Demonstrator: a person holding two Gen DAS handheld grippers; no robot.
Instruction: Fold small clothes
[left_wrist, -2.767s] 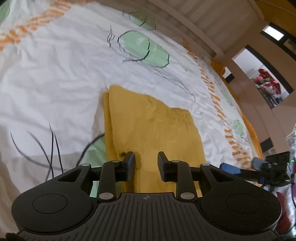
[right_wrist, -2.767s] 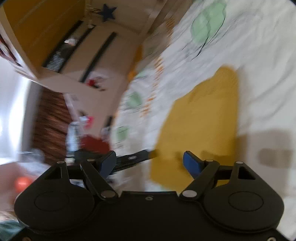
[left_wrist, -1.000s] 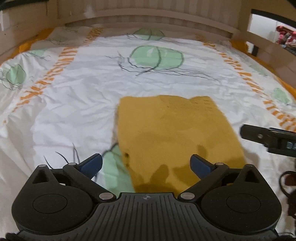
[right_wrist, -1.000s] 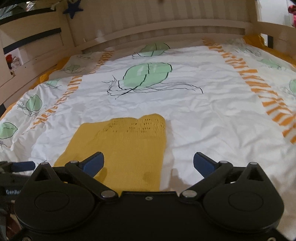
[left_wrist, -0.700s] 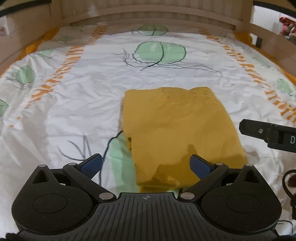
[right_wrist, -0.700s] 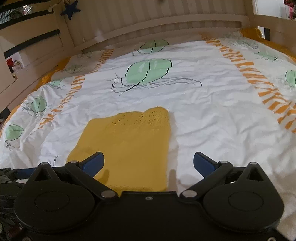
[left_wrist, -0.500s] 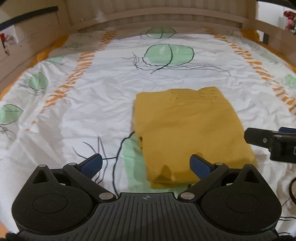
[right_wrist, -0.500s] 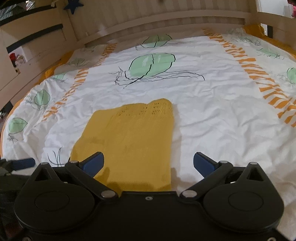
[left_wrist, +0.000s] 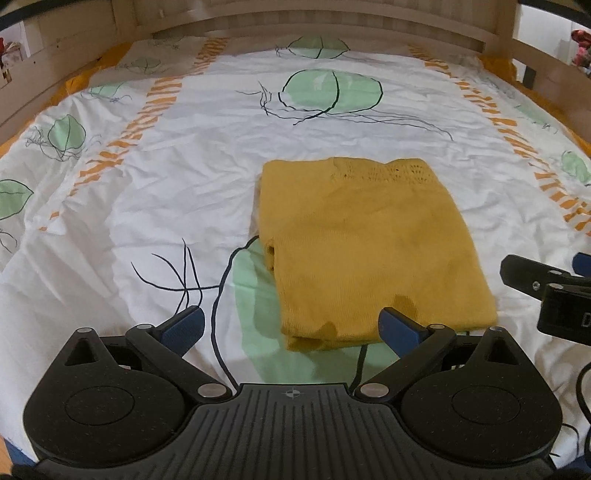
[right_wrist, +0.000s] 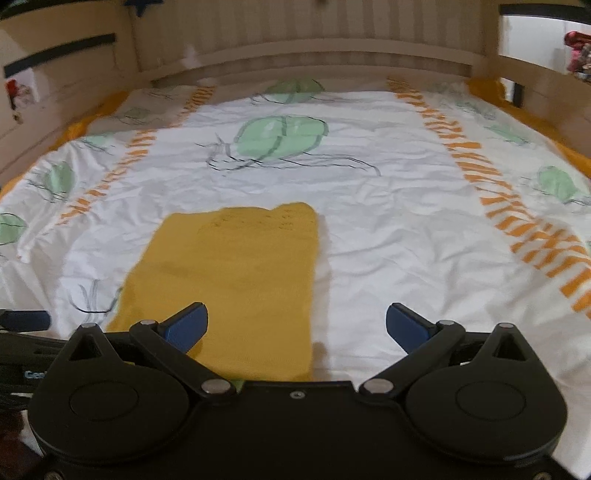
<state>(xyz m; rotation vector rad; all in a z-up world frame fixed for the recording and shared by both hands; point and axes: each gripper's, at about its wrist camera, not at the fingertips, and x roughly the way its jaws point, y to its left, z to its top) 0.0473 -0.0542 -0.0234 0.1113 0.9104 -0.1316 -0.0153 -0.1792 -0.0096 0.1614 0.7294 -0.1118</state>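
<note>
A mustard-yellow knitted garment (left_wrist: 369, 240) lies folded into a flat rectangle on the bed, with its openwork edge at the far end. It also shows in the right wrist view (right_wrist: 236, 280). My left gripper (left_wrist: 291, 325) is open and empty, held back from the garment's near edge. My right gripper (right_wrist: 295, 325) is open and empty, above the garment's near right corner. The right gripper's black body shows at the right edge of the left wrist view (left_wrist: 546, 291).
The bed sheet (left_wrist: 155, 177) is white with green leaf prints and orange stripes. A wooden headboard (right_wrist: 314, 48) runs along the far end and wooden side rails (left_wrist: 554, 66) stand at both sides. A black cable (left_wrist: 580, 380) hangs at the right.
Both grippers have drawn back and up from the garment, which now lies farther off. The left gripper, nearly shut over the cloth at first, has opened wide. The garment stays folded.
</note>
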